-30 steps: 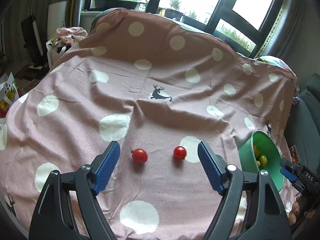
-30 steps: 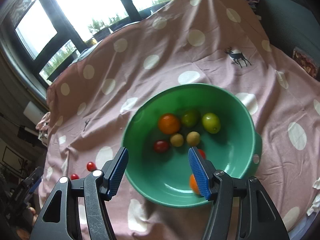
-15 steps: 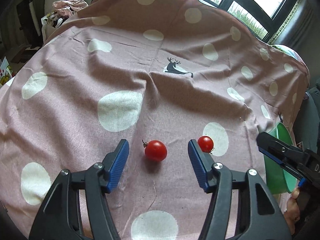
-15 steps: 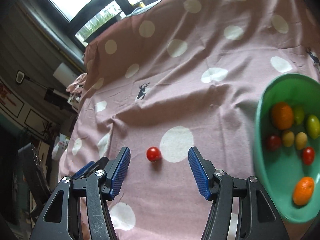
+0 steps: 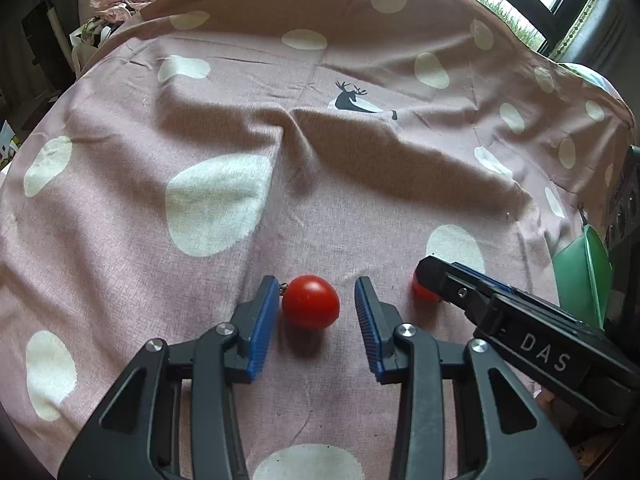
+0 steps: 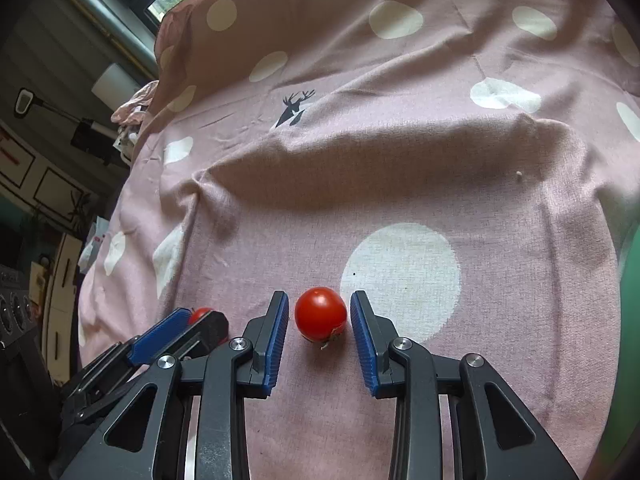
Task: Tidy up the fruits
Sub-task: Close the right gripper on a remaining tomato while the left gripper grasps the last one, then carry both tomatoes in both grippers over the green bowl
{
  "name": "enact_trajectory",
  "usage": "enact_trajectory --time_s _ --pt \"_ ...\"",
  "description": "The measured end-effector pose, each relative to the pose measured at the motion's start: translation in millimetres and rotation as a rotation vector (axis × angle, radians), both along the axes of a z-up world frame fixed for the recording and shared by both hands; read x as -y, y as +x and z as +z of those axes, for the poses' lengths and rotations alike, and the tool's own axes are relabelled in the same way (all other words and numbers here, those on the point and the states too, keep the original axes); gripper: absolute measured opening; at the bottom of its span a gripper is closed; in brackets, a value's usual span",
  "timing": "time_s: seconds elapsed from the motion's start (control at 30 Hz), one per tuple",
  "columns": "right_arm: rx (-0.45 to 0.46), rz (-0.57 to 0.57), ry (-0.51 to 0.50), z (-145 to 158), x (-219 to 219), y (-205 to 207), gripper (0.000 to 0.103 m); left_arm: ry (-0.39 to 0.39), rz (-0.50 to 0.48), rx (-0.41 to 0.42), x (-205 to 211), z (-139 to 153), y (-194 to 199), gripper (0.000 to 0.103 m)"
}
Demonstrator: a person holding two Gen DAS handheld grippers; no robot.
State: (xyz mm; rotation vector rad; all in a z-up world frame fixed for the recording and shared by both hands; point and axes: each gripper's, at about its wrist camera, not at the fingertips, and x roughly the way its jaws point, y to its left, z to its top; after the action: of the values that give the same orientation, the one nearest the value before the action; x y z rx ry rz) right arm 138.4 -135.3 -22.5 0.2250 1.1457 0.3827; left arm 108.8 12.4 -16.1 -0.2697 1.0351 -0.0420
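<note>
Left wrist view: the left gripper stands open around a red cherry tomato lying on the pink polka-dot cloth — its left pad looks to touch the tomato's stem side, the right pad stands just clear. At about 3 o'clock from it, the right gripper reaches in over a second cherry tomato, mostly hidden. The green bowl shows at the 3 o'clock edge.

Right wrist view: the right gripper is open, with the second tomato on the cloth between its blue pads — narrow gaps on both sides. At 9 o'clock, the left gripper's pad flanks the first tomato.
</note>
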Motion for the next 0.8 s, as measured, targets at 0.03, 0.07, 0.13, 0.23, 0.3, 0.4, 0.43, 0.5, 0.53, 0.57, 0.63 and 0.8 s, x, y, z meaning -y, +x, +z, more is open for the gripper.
enact_trajectory --time_s 0.03,0.07,0.13,0.23,0.3,0.4,0.43,0.5,0.53,0.57,0.63,0.8 --pt "0.008 0.001 -0.012 1 1 0 0.032 0.004 -0.001 0.002 0 0 0 0.037" --pt "0.017 0.000 -0.025 1 -1 1 0.032 0.012 -0.001 0.004 1 -1 0 0.036" --pt "0.025 0.002 -0.036 0 -2 1 0.032 0.020 0.000 0.005 2 -1 0 0.034" --pt "0.006 0.002 -0.024 -4 -2 2 0.031 0.016 -0.004 0.004 1 -3 1 0.032" --pt "0.002 0.002 -0.022 -6 -1 2 0.031 0.031 -0.006 0.007 3 -3 1 0.031" --pt "0.010 0.002 -0.034 -6 -2 1 0.030 0.050 -0.005 0.006 4 -4 2 0.029" --pt "0.012 0.004 -0.040 -6 -3 0 0.030 0.046 -0.002 0.008 4 -4 2 0.029" --pt "0.014 0.005 -0.041 -5 -3 -1 0.030 0.039 0.001 0.009 2 -4 2 0.029" --pt "0.013 0.007 -0.036 -6 -3 -1 0.030 0.037 0.002 0.009 1 -4 1 0.029" --pt "0.009 0.006 -0.029 -6 -2 -2 0.030 0.035 0.003 0.006 1 -4 1 0.029" --pt "0.002 0.002 -0.023 -6 0 -2 0.030 0.026 0.006 -0.004 1 -3 -1 0.029" --pt "0.004 -0.015 -0.022 1 8 -8 0.030 0.034 0.002 0.019 2 5 -8 0.029"
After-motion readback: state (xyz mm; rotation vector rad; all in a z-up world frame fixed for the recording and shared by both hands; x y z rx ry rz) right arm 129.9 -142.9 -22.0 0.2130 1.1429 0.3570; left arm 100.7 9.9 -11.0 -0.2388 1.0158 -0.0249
